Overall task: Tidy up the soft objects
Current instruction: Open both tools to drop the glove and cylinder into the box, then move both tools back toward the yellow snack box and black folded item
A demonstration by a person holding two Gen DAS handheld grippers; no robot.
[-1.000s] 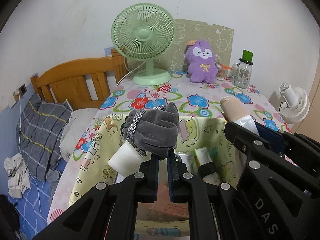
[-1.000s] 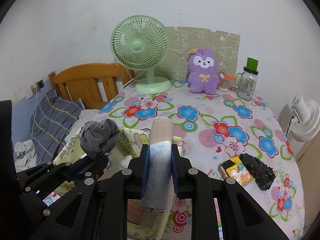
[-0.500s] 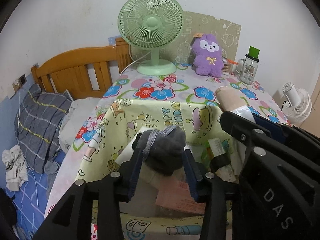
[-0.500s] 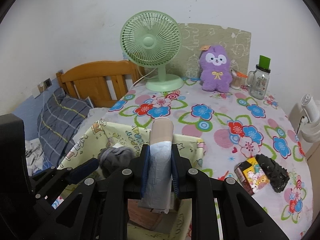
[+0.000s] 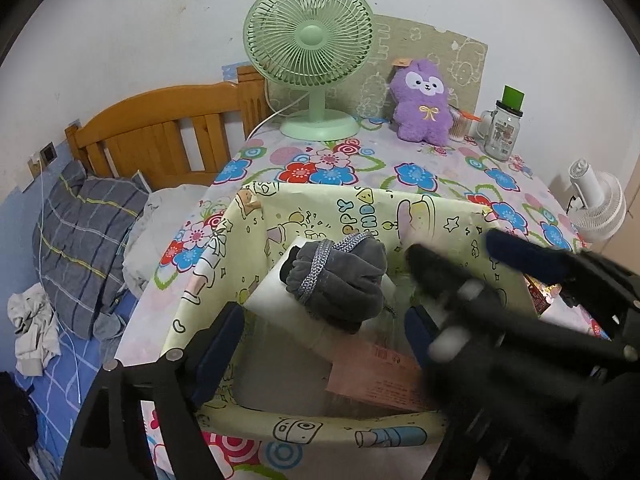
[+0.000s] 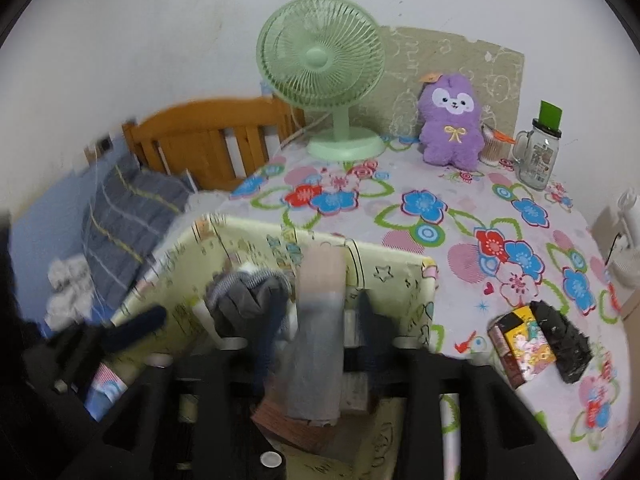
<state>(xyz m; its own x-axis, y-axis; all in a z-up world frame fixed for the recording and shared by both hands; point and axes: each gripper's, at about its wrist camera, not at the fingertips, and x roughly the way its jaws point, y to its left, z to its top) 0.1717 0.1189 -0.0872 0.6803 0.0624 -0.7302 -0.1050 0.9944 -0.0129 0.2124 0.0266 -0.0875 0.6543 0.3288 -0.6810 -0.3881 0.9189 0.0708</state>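
Both soft things have just been let go over the yellow storage box (image 5: 224,240). The left gripper (image 5: 320,332) has been opening its jaws, which now stand wide apart, and the grey glove bundle (image 5: 340,280) that they pinched a second ago lies free inside the box on a white block (image 5: 280,300), touching neither pad. The right gripper (image 6: 316,332) has also been opening; the rolled pink and grey cloth (image 6: 320,320) stands between its fingers above the box, and blur hides whether the pads touch it. By my reading, this placing step is nearly done. Only the right wrist view shows the small colourful packet (image 6: 524,336) and black object (image 6: 564,344) lying right of the box on the flowered tablecloth (image 6: 460,208).
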